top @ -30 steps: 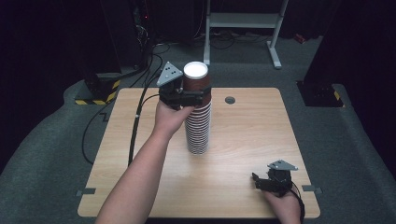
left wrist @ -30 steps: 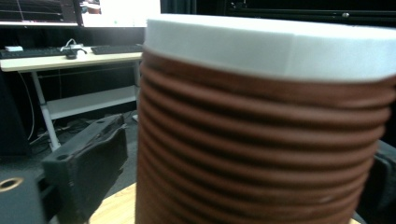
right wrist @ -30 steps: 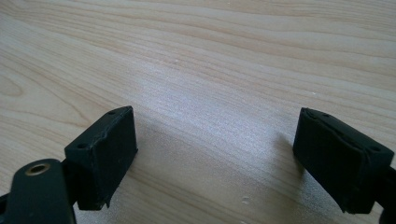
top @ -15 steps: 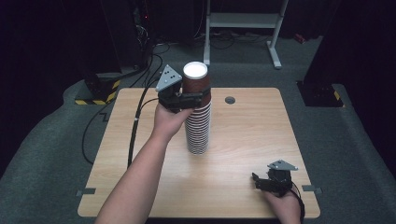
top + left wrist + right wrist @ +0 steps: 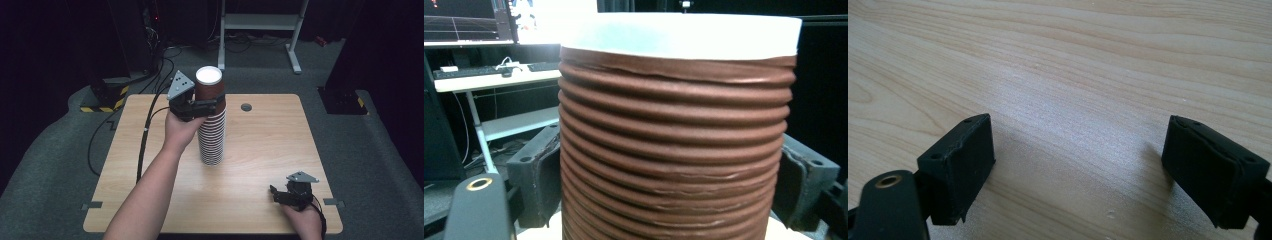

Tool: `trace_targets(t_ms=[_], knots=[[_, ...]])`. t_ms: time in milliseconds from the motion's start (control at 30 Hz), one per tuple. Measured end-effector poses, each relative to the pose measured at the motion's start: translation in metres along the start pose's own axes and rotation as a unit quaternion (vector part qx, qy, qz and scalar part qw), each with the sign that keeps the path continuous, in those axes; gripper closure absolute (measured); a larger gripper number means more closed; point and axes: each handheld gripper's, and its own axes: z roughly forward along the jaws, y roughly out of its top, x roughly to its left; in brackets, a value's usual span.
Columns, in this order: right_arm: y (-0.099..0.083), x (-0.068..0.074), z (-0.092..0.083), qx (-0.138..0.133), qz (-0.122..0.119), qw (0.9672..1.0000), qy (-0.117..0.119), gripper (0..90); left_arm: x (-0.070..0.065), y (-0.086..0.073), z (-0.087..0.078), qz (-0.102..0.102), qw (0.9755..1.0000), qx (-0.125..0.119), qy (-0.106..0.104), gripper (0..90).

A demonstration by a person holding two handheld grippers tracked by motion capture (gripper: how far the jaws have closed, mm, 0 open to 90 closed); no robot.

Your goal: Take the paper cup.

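A tall stack of brown ribbed paper cups [image 5: 212,135] with white insides stands mid-table on the wooden table [image 5: 260,140]. My left gripper [image 5: 209,105] reaches in from the left and grips the stack just under its top rim. In the left gripper view the stack [image 5: 674,125] sits between the two black pads [image 5: 536,175], which press on its sides; the jaws have just been closing on it. My right gripper [image 5: 280,194] rests near the front right corner, open, with bare wood [image 5: 1073,75] between its fingers [image 5: 960,160].
A round grommet hole [image 5: 246,107] lies behind the stack. The left gripper's cable [image 5: 145,140] trails off the table's left side. A white metal frame [image 5: 260,22] and a yellow-black striped base [image 5: 102,102] stand on the floor behind the table.
The left jaws have closed in on the upper part of the cup stack. Both hands have stayed where they were, and the stack has not shifted.
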Motion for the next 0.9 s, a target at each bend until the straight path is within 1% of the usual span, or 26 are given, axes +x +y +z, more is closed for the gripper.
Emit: trace_targets(t_ms=[167, 200, 300, 400, 467, 533, 567, 667, 733, 767, 800, 833, 867, 900], knots=[[0.000, 0.000, 0.000, 0.000, 0.000, 1.0000, 0.000, 13.0, 0.000, 0.001, -0.001, -0.001, 0.9999, -0.015, 0.001, 17.8], [0.000, 0.000, 0.000, 0.000, 0.000, 1.0000, 0.001, 13.1, 0.000, 0.003, -0.002, -0.004, 0.9997, -0.025, 0.000, 18.0], [0.000, 0.000, 0.000, 0.000, 0.000, 1.0000, 0.001, 13.0, 0.000, 0.008, -0.004, -0.006, 0.9995, -0.032, -0.002, 18.1], [0.000, 0.000, 0.000, 0.000, -0.001, 1.0000, 0.001, 13.0, -0.003, 0.017, -0.007, -0.001, 0.9992, -0.040, 0.002, 18.2], [0.000, 0.000, 0.000, 0.000, -0.001, 1.0000, 0.001, 13.1, -0.004, 0.019, -0.008, 0.000, 0.9991, -0.043, 0.001, 18.3], [0.000, 0.000, 0.000, 0.000, -0.001, 1.0000, 0.001, 13.1, -0.006, 0.024, -0.012, 0.007, 0.9984, -0.056, 0.004, 18.3], [0.000, 0.000, 0.000, 0.000, -0.001, 1.0000, 0.001, 13.1, -0.007, 0.026, -0.014, 0.012, 0.9981, -0.060, 0.006, 18.4], [0.000, 0.000, 0.000, 0.000, -0.001, 1.0000, 0.001, 13.1, -0.006, 0.031, -0.017, 0.012, 0.9977, -0.066, 0.007, 18.6], [0.000, 0.000, 0.000, 0.000, -0.001, 1.0000, 0.001, 13.1, -0.005, 0.038, -0.020, 0.018, 0.9972, -0.072, 0.008, 18.6], [0.000, 0.000, 0.000, 0.000, -0.001, 1.0000, 0.001, 13.1, -0.005, 0.038, -0.020, 0.018, 0.9972, -0.072, 0.008, 18.6], [0.000, 0.000, 0.000, 0.000, -0.001, 1.0000, 0.001, 13.1, -0.005, 0.043, -0.020, 0.020, 0.9968, -0.077, 0.009, 18.6], [0.000, 0.000, 0.000, 0.000, -0.001, 1.0000, 0.001, 13.1, -0.005, 0.043, -0.020, 0.020, 0.9968, -0.077, 0.009, 18.6], [0.000, 0.000, 0.000, 0.000, -0.001, 1.0000, 0.001, 13.1, -0.005, 0.049, -0.020, 0.026, 0.9962, -0.082, 0.009, 18.7], [0.000, 0.000, 0.000, 0.000, -0.001, 1.0000, 0.001, 13.1, -0.005, 0.049, -0.020, 0.026, 0.9962, -0.082, 0.009, 18.7]])
